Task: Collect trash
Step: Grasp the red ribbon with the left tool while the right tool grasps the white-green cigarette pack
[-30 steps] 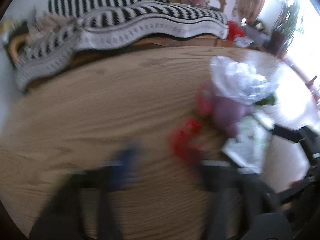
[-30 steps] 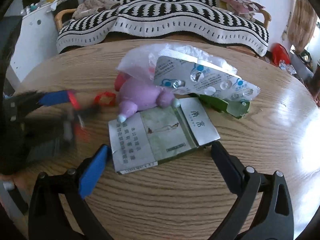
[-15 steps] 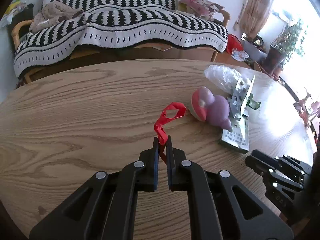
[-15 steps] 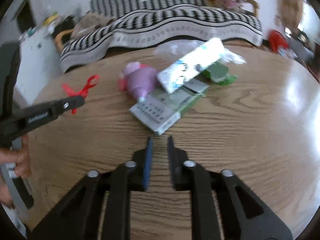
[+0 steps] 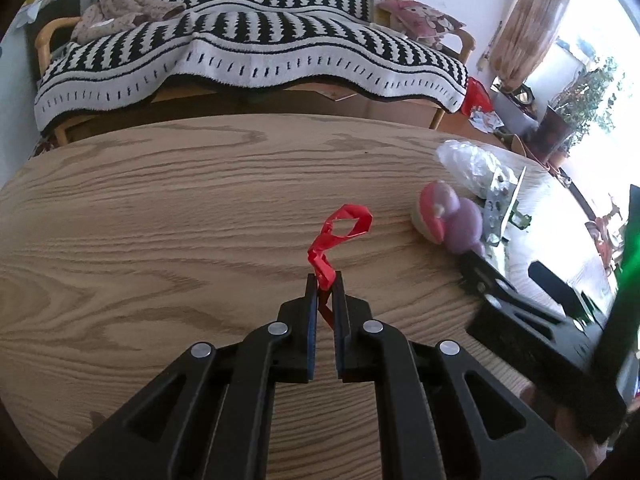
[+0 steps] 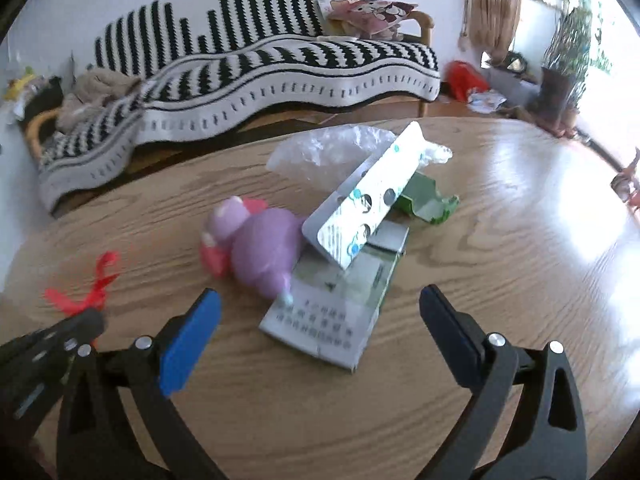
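Note:
My left gripper point(image 5: 325, 280) is shut on a twisted red plastic strip point(image 5: 340, 232), lifted over the wooden table point(image 5: 160, 220). The strip point(image 6: 96, 284) also shows at the left of the right wrist view, in the left gripper's tips point(image 6: 86, 318). My right gripper point(image 6: 320, 312) has its jaws opening wide, nothing pressed between them; it hovers just before a flattened cigarette carton point(image 6: 336, 312). On the carton lean a purple and pink toy point(image 6: 260, 248), a silver blister pack point(image 6: 368, 204), a green scrap point(image 6: 428, 200) and a clear plastic bag point(image 6: 332, 148).
A sofa under a black and white striped blanket point(image 5: 248, 52) runs behind the table. Red bags and litter point(image 6: 464, 76) lie on the floor at the right, near a potted plant point(image 6: 560, 68) and curtain. The table's near side is bare wood.
The right gripper's jaws went from nearly shut to wide apart and drew closer to the carton. The left gripper kept its hold on the red strip and shifted slightly away from the pile.

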Demonstrator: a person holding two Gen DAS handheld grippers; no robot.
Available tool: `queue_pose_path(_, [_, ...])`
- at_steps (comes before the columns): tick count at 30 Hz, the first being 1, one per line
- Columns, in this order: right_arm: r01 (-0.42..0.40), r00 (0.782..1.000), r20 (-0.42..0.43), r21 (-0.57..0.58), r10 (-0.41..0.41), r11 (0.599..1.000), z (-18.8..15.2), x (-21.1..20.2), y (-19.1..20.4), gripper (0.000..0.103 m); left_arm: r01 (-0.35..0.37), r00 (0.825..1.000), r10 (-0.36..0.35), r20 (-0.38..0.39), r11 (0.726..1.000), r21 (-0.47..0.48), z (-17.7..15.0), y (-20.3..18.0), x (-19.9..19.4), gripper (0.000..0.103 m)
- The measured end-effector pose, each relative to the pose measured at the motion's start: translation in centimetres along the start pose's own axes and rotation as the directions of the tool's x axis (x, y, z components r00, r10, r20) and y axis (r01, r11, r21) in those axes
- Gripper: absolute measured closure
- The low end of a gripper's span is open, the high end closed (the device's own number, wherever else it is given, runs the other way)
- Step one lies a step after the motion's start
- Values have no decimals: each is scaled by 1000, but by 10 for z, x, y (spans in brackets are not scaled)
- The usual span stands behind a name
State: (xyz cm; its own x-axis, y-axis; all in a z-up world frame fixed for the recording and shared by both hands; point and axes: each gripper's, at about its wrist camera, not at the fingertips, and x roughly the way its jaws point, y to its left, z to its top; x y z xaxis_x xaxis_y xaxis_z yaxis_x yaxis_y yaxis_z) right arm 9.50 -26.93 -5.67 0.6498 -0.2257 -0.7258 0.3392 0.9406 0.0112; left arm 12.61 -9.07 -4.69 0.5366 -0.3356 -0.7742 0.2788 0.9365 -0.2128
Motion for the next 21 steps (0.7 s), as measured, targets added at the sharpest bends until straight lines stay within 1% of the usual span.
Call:
queue_pose_path(1, [4, 999, -44, -10, -5, 1000, 2, 10, -1, 7, -2, 1000, 2, -1, 1000, -3, 0, 4, -1, 97])
queue_pose_path(3, [-23, 993, -114, -5, 23, 1000, 2, 23, -3, 6, -6, 1000, 6, -2, 1000, -11, 0, 10, -1, 97])
queue_pose_path(4, [-10, 993, -115, -32, 7, 999, 1, 25, -4, 6, -6, 1000, 6, -3, 1000, -18, 0, 13, -1, 97])
queue_pose_path(6, [-26, 993, -120, -51, 19, 998, 0, 30, -9, 6, -2, 1000, 2, -6, 1000, -21, -1, 13, -1, 97])
queue_pose_path(7, [-30, 992, -120, -56, 23, 998, 0, 31, -14, 9, 1, 1000, -1, -7, 1000, -18, -1, 13, -1, 97])
queue_pose_path(8, [-33, 993, -116, -57, 27, 998, -1, 32, -20, 13, 4, 1000, -4, -7, 1000, -12, -2, 11, -1, 97])
queue_pose_path(10, [-35, 995, -93, -57, 30, 998, 2, 30, -31, 39, 6, 1000, -6, -9, 1000, 1, -3, 9, -2, 97])
queue_pose_path(11, [-32, 995, -91, -48, 28, 998, 3, 30, -40, 40, 7, 1000, -7, -10, 1000, 3, -3, 8, -2, 97])
queue_pose_path(12, [-45, 995, -95, -45, 40, 998, 5, 26, -40, 40, 9, 1000, -9, -10, 1000, 4, -4, 7, -2, 97])
queue_pose_path(13, [-53, 994, -104, -69, 45, 996, 5, 24, -42, 40, 11, 1000, -11, -9, 1000, 7, -5, 6, -3, 97])
queue_pose_path(16, [-78, 990, -119, -76, 69, 994, 0, 11, -51, 41, 10, 1000, -10, -2, 1000, 16, -5, 3, -8, 97])
queue_pose_path(18, [-127, 984, -132, -31, 122, 991, -2, 3, -62, 41, 8, 1000, -8, 1, 1000, 20, -5, 2, -9, 97])
queue_pose_path(19, [-144, 982, -123, -14, 141, 989, -3, -5, -68, 41, 8, 1000, -8, 1, 1000, 25, -5, -1, -10, 97])
queue_pose_path(21, [-166, 983, -84, -16, 164, 986, -3, -23, -73, 41, 9, 1000, -9, 2, 999, 34, -6, -4, -11, 97])
